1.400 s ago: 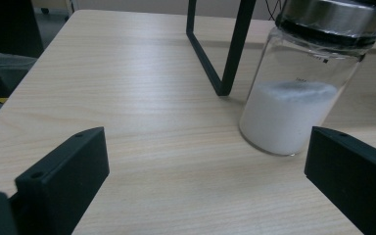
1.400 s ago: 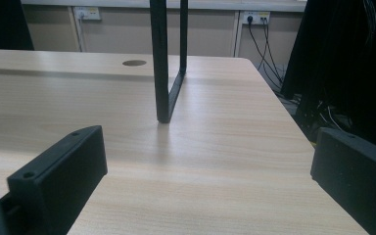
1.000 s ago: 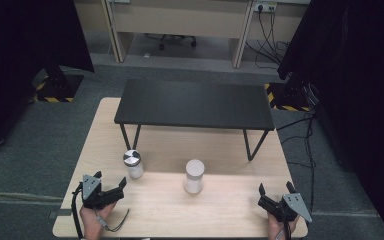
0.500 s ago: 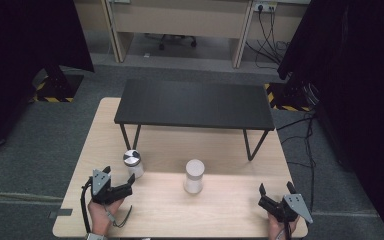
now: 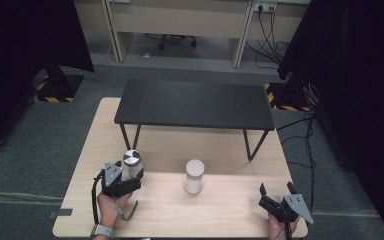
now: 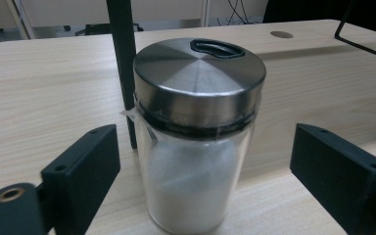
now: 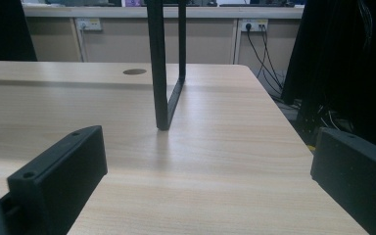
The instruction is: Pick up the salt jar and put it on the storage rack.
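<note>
A glass jar with a steel lid and white powder inside stands on the wooden table, at its left. My left gripper reaches it from the near side. In the left gripper view the jar stands between the two black jaws, with a gap on each side. The left gripper is open; its jaws have just been closing around the jar. My right gripper rests open at the near right corner, and the right gripper has nothing between its jaws.
A white cylinder stands mid-table, right of the jar. A low black shelf on thin metal legs spans the far half of the table. One shelf leg rises just behind the jar. Another shelf leg stands ahead of the right gripper.
My left gripper has moved forward and to the right, up to the jar, so that its jaws now flank it. The right gripper has stayed where it was.
</note>
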A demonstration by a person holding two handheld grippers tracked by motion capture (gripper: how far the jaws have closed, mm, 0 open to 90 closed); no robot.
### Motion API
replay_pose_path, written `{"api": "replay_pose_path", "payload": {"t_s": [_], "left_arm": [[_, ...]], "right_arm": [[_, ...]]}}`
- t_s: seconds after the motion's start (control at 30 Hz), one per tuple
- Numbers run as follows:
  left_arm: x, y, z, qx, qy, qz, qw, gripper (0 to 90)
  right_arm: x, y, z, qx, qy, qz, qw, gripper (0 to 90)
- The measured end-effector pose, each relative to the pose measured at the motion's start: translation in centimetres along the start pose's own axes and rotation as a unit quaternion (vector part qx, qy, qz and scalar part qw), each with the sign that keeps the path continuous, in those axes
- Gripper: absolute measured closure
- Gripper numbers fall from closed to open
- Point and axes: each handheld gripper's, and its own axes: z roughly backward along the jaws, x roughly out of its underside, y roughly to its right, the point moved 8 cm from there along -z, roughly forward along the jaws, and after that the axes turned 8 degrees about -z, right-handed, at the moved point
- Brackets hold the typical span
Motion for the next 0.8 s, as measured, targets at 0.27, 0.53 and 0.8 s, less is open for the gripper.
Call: {"api": "replay_pose_path", "payload": {"t_s": [0.27, 0.53, 0.8], "left_arm": [[-0.4, 0.0, -1.2, -0.004, -0.014, -0.002, 0.9999, 18.7], [-0.6, 0.1, -1.9, -0.012, -0.026, -0.005, 0.9996, 25.0], [-0.6, 0.1, -1.9, -0.014, -0.028, -0.007, 0.9995, 29.9]], "right_arm": [[0.0, 0.0, 0.0, -0.001, 0.001, 0.001, 1.0, 0.3], [0.0, 0.0, 0.0, -0.001, 0.001, 0.003, 1.0, 0.3], [0.0, 0.0, 0.0, -0.001, 0.0, 0.006, 1.0, 0.3]]}}
